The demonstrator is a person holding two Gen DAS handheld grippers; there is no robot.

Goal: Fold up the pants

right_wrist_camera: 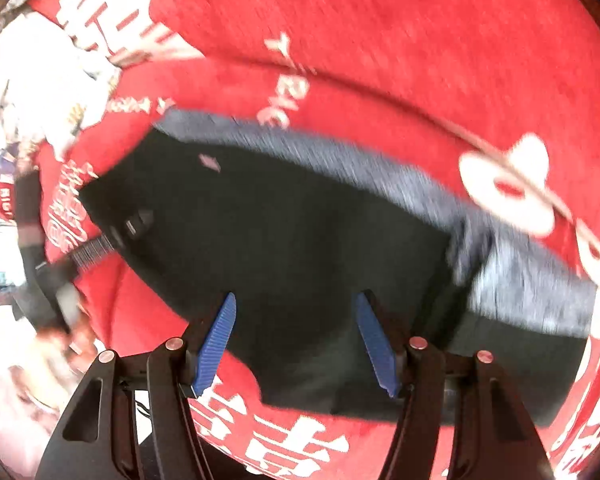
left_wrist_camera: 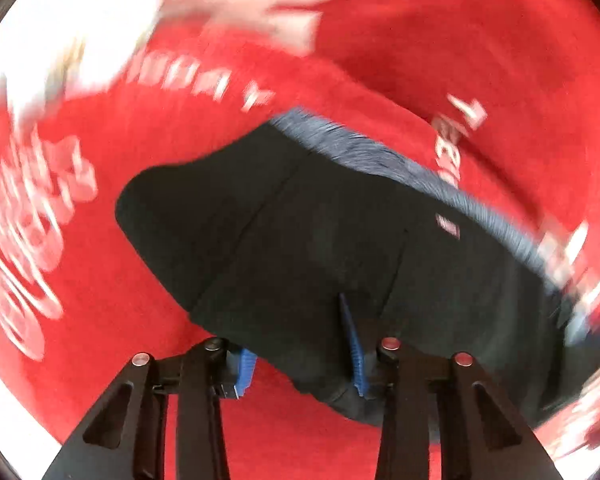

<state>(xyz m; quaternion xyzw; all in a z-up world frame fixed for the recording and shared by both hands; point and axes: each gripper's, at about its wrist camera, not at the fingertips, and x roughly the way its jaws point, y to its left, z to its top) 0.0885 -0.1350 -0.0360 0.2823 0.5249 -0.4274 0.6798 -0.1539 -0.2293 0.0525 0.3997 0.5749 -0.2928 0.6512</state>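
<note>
I see the pants (left_wrist_camera: 320, 240) as a dark, folded block with a grey ribbed waistband (left_wrist_camera: 380, 156), lying on the red cloth (left_wrist_camera: 480, 40). My left gripper (left_wrist_camera: 300, 360) fingers stand apart, fabric between them; whether they pinch it, I cannot tell. My right gripper (right_wrist_camera: 296, 344) fingers stand wide above the pants, empty.

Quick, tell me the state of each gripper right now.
Left gripper: jaws apart in view with the black pants between them; grip cannot be told.
Right gripper: open, above the pants, holding nothing.
</note>
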